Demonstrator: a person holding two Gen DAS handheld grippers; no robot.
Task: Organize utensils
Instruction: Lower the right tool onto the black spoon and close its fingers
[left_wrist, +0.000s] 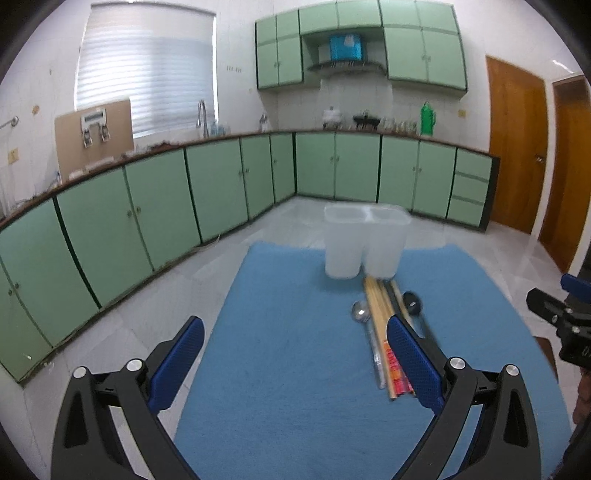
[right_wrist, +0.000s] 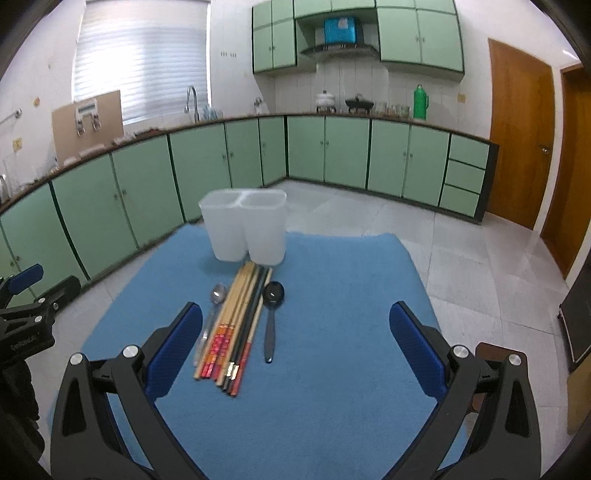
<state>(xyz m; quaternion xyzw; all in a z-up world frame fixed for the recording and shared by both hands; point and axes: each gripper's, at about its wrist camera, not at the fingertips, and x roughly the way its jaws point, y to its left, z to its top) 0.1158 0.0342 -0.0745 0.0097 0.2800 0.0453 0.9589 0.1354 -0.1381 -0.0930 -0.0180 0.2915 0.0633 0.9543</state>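
Note:
A translucent white two-compartment holder (right_wrist: 244, 229) (left_wrist: 364, 243) stands upright at the far end of a blue mat (right_wrist: 314, 369) (left_wrist: 288, 350). In front of it lie several chopsticks (right_wrist: 236, 325) (left_wrist: 380, 325) in a bundle, a metal spoon (right_wrist: 216, 299) (left_wrist: 361, 312) to their left and a black spoon (right_wrist: 272, 306) (left_wrist: 411, 302) to their right. My right gripper (right_wrist: 295, 332) hovers open just right of the utensils. My left gripper (left_wrist: 295, 350) is open over bare mat, its right finger (left_wrist: 413, 362) covering the chopstick ends.
The mat lies on a pale tiled floor (right_wrist: 461, 258). Green cabinets (right_wrist: 147, 192) line the left and far walls. Wooden doors (right_wrist: 521, 140) stand at right. A brown wooden object (right_wrist: 498, 354) sits beside the mat's right edge. The other gripper (left_wrist: 561, 317) shows at the left view's right edge.

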